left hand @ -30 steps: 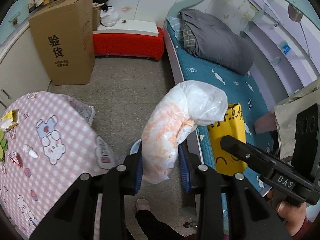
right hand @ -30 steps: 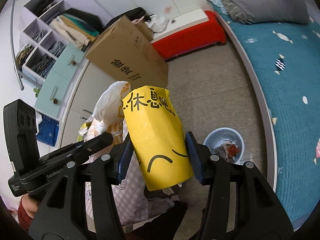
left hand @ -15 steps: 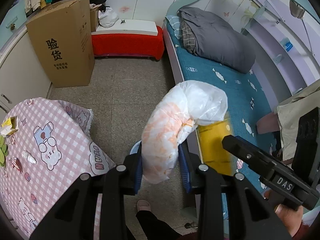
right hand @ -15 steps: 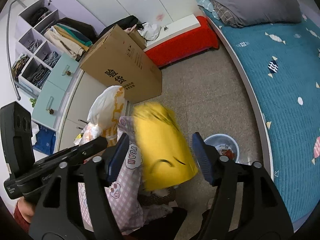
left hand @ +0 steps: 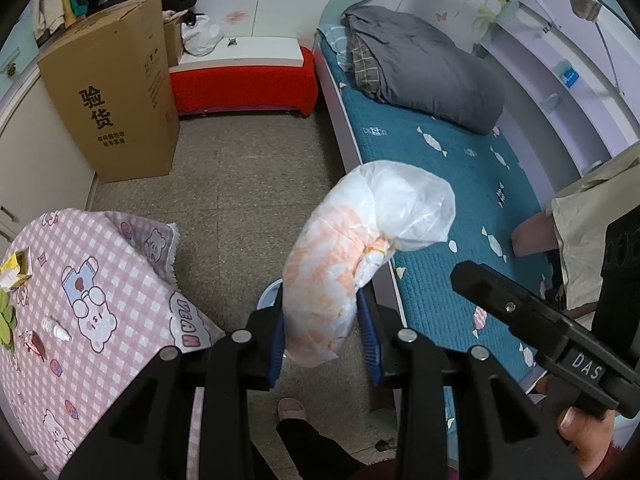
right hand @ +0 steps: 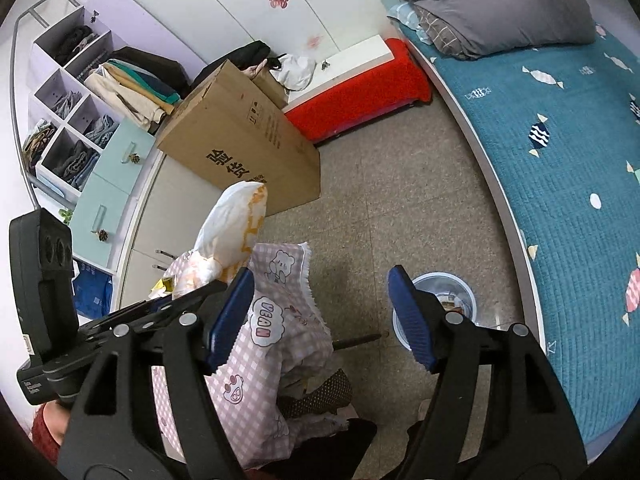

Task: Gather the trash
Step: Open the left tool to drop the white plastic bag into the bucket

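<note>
The crumpled plastic bag (left hand: 352, 264) (white, stained orange) is pinched between the blue pads of the left gripper (left hand: 322, 334), held in the air above the floor beside the bed (left hand: 460, 184). Below it sits a small bin (right hand: 440, 292). The right gripper (right hand: 320, 320) has just been opening and its jaws stand wide with nothing between them, next to the pink checked tablecloth (right hand: 280, 328).

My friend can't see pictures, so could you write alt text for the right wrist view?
The right gripper is open and empty, its blue-padded fingers spread above a small bin on the floor. To the left, the left gripper holds a white plastic bag near a pink checked tablecloth; a bed runs along the right.
</note>
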`<state>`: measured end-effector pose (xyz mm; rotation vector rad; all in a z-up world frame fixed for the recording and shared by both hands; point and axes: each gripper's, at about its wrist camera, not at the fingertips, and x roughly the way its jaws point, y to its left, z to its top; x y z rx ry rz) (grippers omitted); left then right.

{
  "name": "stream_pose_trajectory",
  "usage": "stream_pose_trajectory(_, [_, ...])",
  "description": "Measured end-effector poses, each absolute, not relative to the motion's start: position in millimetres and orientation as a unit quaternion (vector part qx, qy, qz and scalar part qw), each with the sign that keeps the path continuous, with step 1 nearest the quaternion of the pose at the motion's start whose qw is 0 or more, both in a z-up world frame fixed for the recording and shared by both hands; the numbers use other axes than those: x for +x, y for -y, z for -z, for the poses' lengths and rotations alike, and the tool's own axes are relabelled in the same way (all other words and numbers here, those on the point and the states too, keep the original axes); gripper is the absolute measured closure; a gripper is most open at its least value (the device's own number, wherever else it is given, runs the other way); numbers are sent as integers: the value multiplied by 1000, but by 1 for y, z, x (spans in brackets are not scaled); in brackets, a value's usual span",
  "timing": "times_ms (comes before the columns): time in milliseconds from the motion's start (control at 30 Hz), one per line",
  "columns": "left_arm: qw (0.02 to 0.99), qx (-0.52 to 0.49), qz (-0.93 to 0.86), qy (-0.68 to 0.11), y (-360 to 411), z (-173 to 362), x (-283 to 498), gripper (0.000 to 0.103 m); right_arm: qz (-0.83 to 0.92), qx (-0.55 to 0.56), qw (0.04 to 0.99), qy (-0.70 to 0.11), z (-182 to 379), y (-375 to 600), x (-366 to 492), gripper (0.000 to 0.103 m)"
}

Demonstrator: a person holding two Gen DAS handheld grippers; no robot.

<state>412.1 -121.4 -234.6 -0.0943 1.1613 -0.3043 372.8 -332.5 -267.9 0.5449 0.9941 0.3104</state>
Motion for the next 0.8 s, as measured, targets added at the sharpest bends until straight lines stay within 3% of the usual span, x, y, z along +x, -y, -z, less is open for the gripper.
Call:
stream_pose_trajectory(533, [813,-28,175,-554,162,239,413,69,-105,276,840,-455,262,369,351,33])
stream_pose_trajectory(633, [813,-28,177,-554,169,239,414,56,-97,283,841,-451,262,378,347,32])
stream_pose_trajectory(700, [813,-34,180,-553,171,239,414,31,-91,286,841,-451,262,382,344,32])
stream_pose_trajectory(800, [814,-30,181,-551,175,239,413,28,-86,288,840,-452,265,387,340,32])
